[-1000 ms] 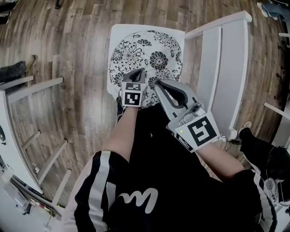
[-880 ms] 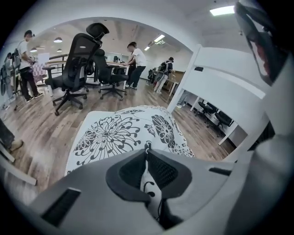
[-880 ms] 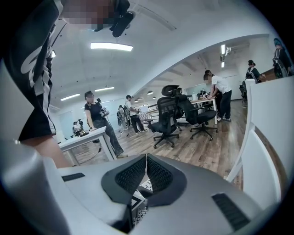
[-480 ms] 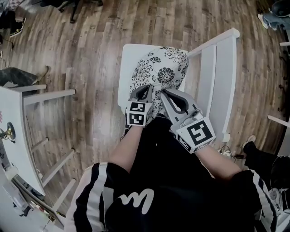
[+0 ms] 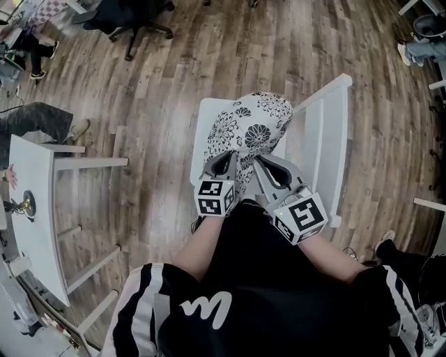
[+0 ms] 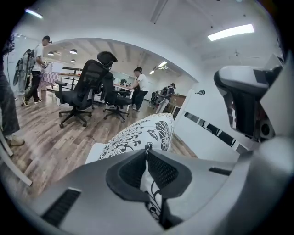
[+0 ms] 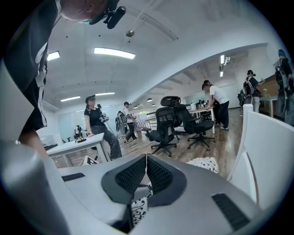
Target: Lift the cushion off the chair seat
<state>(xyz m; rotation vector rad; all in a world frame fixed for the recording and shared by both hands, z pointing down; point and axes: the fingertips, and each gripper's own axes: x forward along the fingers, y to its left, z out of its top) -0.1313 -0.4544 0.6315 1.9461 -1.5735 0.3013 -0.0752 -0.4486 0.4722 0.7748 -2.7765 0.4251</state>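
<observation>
Left of room: white table [image 5: 38, 230], then open wood floor [image 5: 153, 84] between it and the chair. A black office chair [image 5: 136, 17] stands well beyond, toward the far left.

Chair: the white chair seat [image 5: 203, 125] lies bare along its left part. The chair back [image 5: 327, 132], white slats, stands to the right of the seat.

Cushion [image 5: 254, 122]: white with a black flower print. It sits over the right part of the seat, its near edge raised and bunched, the body tilted toward the chair back. Cannot tell whether its far end touches the seat.

Left gripper [image 5: 232, 155]: jaws drawn narrow and clamped on the cushion's near edge. Its own view shows printed fabric pinched between the ribbed pads [image 6: 163, 170], with the cushion rising beyond the jaw tips and a strip of bare seat below it on the left.

Right gripper [image 5: 254, 160]: just beside the left one, on the same near edge. Its own view shows the pads [image 7: 131, 176] pressed together with a fold of printed fabric caught between them. More of the cushion shows to the right of the jaws, and the chair back beyond that.

Person [image 5: 279, 300] stands at the near edge of the seat in a black top, both forearms reaching forward to the grippers.
</observation>
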